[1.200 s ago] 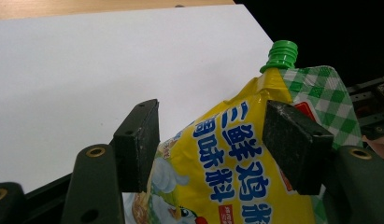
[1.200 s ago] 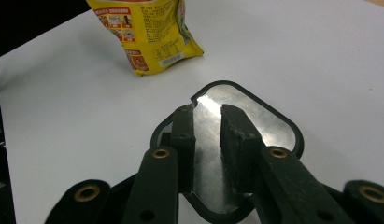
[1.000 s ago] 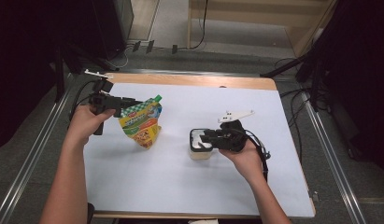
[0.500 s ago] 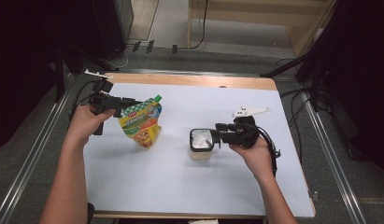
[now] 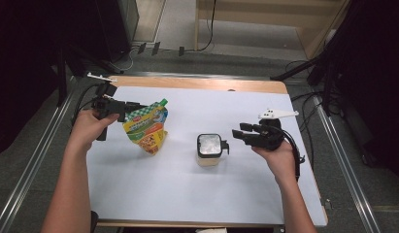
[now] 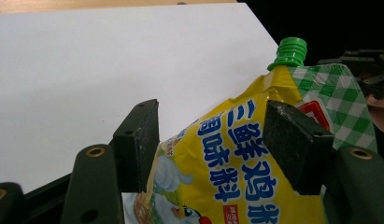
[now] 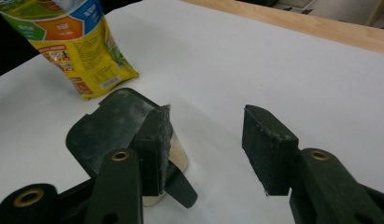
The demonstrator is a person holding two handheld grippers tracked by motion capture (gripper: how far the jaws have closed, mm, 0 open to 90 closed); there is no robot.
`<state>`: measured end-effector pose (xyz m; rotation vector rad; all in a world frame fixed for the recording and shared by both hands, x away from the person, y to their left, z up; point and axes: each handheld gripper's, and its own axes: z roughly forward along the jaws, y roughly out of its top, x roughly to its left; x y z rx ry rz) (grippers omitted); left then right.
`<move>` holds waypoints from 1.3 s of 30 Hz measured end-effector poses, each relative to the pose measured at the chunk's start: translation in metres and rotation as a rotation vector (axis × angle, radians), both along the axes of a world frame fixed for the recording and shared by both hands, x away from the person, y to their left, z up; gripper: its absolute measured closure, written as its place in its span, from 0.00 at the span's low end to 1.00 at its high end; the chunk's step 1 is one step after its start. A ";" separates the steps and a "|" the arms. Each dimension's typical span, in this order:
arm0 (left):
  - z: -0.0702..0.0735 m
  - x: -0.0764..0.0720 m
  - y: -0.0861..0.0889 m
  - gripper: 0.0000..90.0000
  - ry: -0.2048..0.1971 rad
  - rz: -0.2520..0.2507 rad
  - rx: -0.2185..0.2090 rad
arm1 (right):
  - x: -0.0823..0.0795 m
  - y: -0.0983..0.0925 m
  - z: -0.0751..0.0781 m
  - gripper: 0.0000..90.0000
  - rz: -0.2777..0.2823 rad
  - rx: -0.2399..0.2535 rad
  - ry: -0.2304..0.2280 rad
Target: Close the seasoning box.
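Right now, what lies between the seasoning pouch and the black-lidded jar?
Nothing: in the high view, bare white table cover separates the seasoning pouch from the black-lidded jar.

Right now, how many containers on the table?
2. The yellow spouted seasoning pouch stands at the left, clamped in the left gripper; the black-lidded jar sits mid-table, just left of the open right gripper.

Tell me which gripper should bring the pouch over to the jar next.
Left. The left gripper is shut on the pouch, holding it upright. The right gripper, its jaws just opening with nothing between them, sits beside the jar.
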<state>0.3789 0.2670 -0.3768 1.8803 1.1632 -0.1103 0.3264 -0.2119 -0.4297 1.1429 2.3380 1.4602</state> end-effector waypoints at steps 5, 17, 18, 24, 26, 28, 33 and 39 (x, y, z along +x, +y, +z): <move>0.000 0.000 0.000 0.42 0.001 0.001 -0.001 | 0.002 -0.009 -0.003 0.57 -0.020 -0.009 -0.007; -0.002 0.001 0.002 0.41 0.005 0.004 -0.006 | 0.009 -0.031 -0.017 0.51 -0.070 -0.011 0.008; -0.002 0.001 0.002 0.41 0.006 0.002 -0.006 | 0.009 -0.031 -0.017 0.51 -0.070 -0.011 0.008; -0.003 0.001 0.003 0.41 0.008 0.003 -0.010 | 0.012 -0.038 -0.027 0.50 -0.098 -0.029 0.026; -0.003 0.001 0.003 0.41 0.008 0.003 -0.011 | 0.013 -0.039 -0.029 0.50 -0.105 -0.031 0.033; -0.003 0.001 0.004 0.41 0.007 0.006 -0.008 | 0.013 -0.041 -0.031 0.48 -0.112 -0.045 0.035; -0.003 0.000 0.006 0.41 0.004 0.010 -0.006 | 0.014 -0.044 -0.033 0.46 -0.123 -0.050 0.030; -0.003 0.000 0.009 0.41 0.008 0.017 -0.001 | 0.014 -0.042 -0.035 0.42 -0.135 -0.075 0.011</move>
